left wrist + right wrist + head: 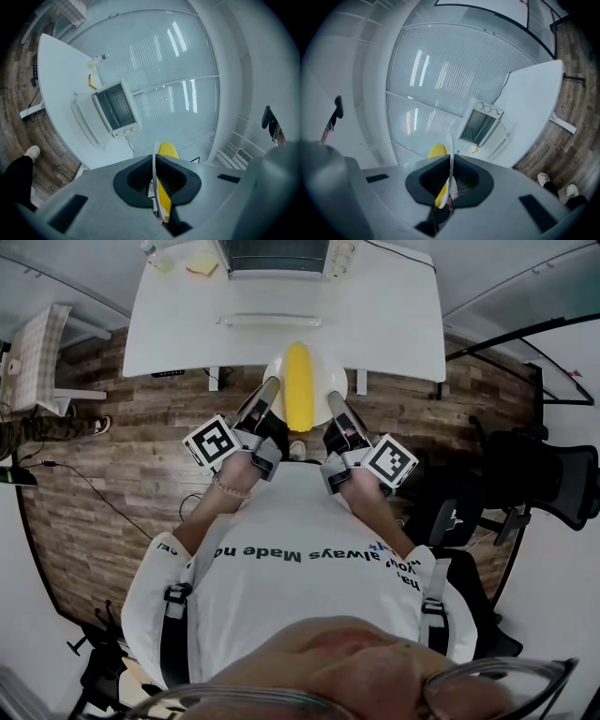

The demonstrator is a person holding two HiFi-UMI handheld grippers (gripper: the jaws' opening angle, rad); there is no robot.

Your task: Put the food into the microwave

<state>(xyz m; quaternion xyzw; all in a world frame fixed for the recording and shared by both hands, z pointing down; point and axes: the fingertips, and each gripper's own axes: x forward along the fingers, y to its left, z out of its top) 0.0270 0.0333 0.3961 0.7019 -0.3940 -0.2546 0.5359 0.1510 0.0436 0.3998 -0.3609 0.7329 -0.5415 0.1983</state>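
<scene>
white plate [331,381] near table [394,324] front edge

White lettered T-shirt [300,601], 2 black straps [172,638], wrist bracelet [228,489], glasses [492,688]

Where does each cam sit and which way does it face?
Head view: on the person's head, looking steeply down at the plate with yellow food, the table and microwave; shows torso, forearms, left gripper, right gripper.
Left gripper view: rides the left gripper, looks along its jaws, shut on the plate rim, toward the open microwave; jaws, a dark leg and shoe show.
Right gripper view: same from the right gripper, jaws shut on the opposite rim; two shoes show.
Shared: all three see plate, yellow food, microwave.
</scene>
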